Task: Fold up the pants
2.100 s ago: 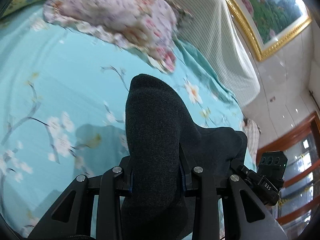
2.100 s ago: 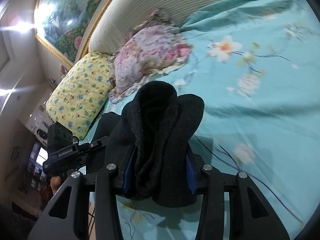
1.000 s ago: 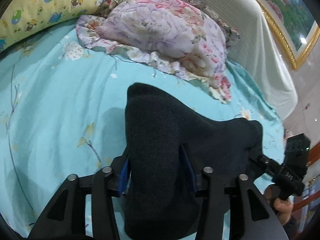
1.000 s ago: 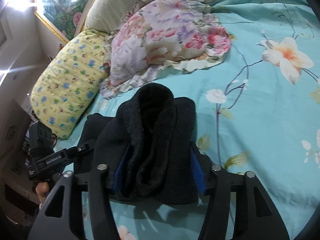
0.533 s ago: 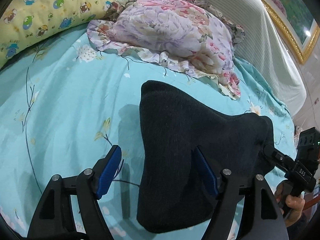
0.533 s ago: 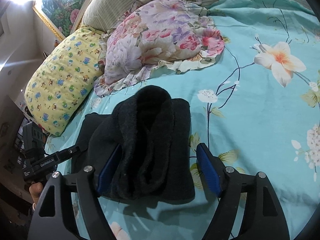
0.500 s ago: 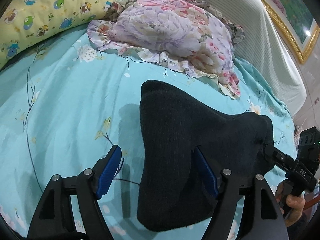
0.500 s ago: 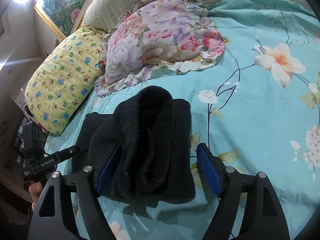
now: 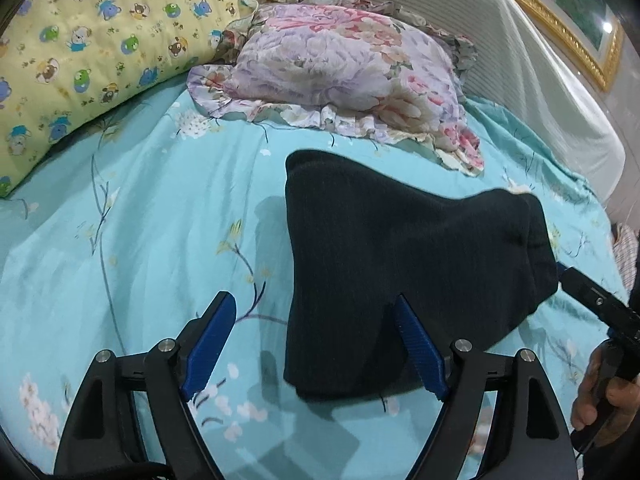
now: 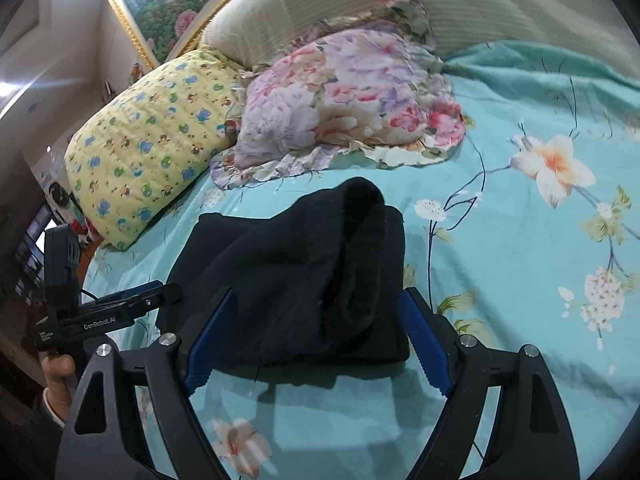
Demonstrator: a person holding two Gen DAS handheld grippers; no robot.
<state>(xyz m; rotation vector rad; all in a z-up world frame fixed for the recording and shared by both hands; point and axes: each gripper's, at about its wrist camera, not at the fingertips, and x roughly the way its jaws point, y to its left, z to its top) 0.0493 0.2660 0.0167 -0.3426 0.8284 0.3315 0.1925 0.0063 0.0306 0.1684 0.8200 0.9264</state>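
The dark pants (image 9: 392, 264) lie in a folded bundle on the turquoise flowered bedsheet (image 9: 140, 208). They also show in the right wrist view (image 10: 312, 276), with a raised fold at the far end. My left gripper (image 9: 316, 320) is open; the bundle's near left end lies between its blue pads, against the right pad (image 9: 420, 350). My right gripper (image 10: 316, 316) is open around the bundle's other end, its pads apart from the cloth or just touching. Each gripper shows at the edge of the other's view.
A floral ruffled pillow (image 9: 344, 80) lies just beyond the pants, with a yellow cartoon-print pillow (image 9: 80, 48) to its left. A striped headboard (image 9: 460, 32) and a gold-framed picture (image 10: 160, 4) stand behind. The sheet (image 10: 540, 240) stretches to the right.
Both grippers were shut on the pants and carried them toward the pillows. Both have since opened, and the bundle now rests on the sheet. Both have pulled back slightly.
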